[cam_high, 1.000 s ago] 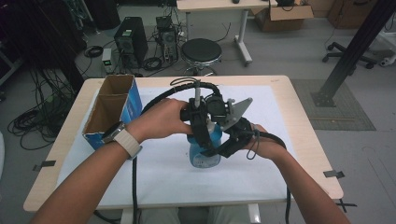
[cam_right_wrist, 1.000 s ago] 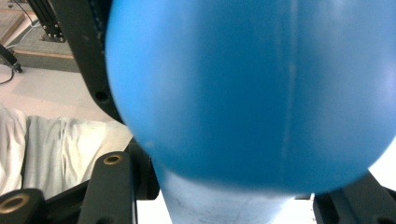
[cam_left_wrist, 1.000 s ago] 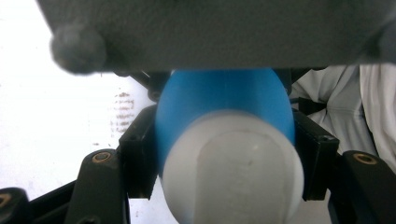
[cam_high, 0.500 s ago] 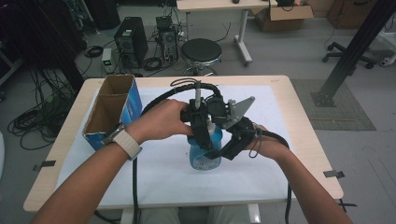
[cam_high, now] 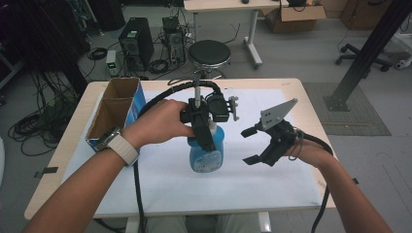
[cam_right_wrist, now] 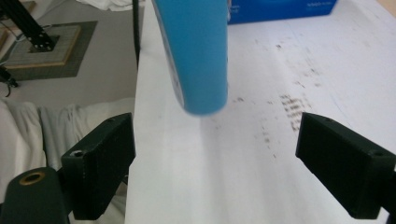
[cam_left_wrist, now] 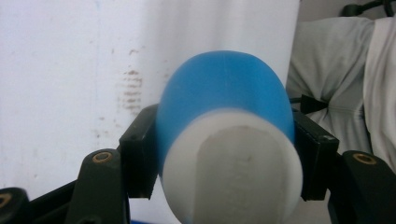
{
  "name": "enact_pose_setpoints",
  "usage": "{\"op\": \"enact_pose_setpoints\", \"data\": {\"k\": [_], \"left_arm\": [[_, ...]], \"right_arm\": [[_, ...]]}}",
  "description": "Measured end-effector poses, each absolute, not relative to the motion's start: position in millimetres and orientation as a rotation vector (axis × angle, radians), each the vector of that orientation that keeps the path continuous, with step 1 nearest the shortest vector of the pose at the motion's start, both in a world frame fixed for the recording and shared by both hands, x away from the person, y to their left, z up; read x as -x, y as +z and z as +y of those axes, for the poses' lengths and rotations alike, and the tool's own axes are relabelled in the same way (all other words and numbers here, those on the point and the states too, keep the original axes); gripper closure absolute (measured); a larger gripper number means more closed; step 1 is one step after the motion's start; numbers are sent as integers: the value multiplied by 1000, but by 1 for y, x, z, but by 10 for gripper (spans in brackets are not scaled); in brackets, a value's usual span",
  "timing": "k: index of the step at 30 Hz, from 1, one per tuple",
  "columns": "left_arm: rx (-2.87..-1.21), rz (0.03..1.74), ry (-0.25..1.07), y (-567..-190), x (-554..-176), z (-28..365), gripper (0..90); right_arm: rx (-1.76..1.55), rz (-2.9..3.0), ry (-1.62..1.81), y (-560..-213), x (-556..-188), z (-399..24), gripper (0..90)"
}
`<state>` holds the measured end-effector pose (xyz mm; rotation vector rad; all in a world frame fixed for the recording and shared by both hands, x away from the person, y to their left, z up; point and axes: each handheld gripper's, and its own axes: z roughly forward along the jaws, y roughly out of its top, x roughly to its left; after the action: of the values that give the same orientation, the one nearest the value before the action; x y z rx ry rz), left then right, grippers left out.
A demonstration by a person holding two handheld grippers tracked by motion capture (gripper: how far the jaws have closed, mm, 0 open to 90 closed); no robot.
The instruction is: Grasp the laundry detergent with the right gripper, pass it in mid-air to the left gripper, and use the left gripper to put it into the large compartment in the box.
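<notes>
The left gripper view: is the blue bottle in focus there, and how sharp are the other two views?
Left gripper view: the blue bottle is close and soft-edged. Right gripper view: the bottle is smeared with blur, while the table cover is sharper. High view: evenly lit and fairly sharp, with no strong glare.

A bottle (cam_high: pixel 206 150) is standing upright on a paper sheet (cam_high: pixel 272 179) that is covering most of the surface (cam_high: pixel 311 102), near its middle. The left gripper (cam_high: pixel 206 138) is reaching over the bottle from the left, its fingers (cam_left_wrist: pixel 140 156) pressing on the bottle's two sides. The right gripper (cam_high: pixel 252 145) is hanging just to the right of the bottle and apart from it, its fingers (cam_right_wrist: pixel 100 163) having just been spreading with nothing between them. An open box (cam_high: pixel 116 114) is sitting at the surface's left edge, well left of the bottle. Behind the surface, a stool (cam_high: pixel 209 54) is standing on the floor.
</notes>
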<state>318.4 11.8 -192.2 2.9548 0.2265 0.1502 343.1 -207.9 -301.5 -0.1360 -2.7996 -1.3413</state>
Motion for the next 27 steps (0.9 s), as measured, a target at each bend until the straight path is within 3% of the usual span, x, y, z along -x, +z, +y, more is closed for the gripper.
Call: {"op": "enact_pose_setpoints", "data": {"k": [13,27], "left_arm": [[-2915,507,236,-172,-330,39,380],[-2840,794,284,-145,-346,60,380]], "right_arm": [[325,-3015,-1158,-269,-353,-247,81],[452,-3136,-788,-253,-365,-262,50]]}}
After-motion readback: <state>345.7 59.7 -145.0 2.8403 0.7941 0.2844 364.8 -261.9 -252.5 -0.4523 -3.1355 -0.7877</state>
